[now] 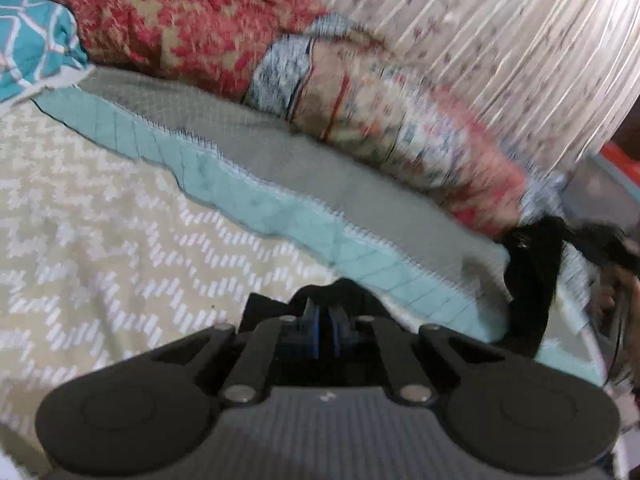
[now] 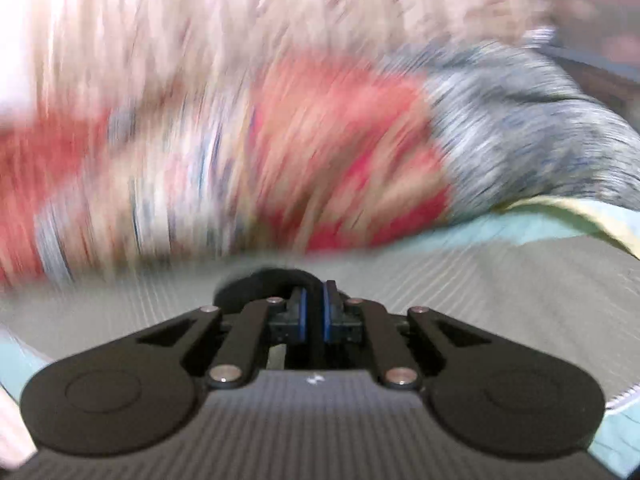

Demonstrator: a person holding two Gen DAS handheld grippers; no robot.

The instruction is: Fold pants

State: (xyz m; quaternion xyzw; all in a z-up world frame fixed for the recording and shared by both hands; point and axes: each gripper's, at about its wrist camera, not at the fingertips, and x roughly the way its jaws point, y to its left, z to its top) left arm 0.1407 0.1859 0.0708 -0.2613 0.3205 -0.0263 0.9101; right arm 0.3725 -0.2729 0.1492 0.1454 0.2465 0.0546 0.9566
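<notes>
Left wrist view, nearest: shows the left gripper (image 1: 323, 312) with fingers clenched on a tuck of the black pants (image 1: 528, 292), above the chevron bed sheet (image 1: 100, 220). Catches more of the same dark cloth hanging slack at the right, by the teal quilt (image 1: 240, 188) and grey blanket (image 1: 320, 168). Finds, farther back, a heap of clothes (image 1: 180, 20) and a curtain (image 1: 520, 40). Right wrist view: shows the right gripper (image 2: 313, 292) likewise clamped on a black fold, all blurred beyond. Looks light, limp and hardly slippery; likely to sag between the two holds. Best pinched at waistband or hem edges and kept taut.
</notes>
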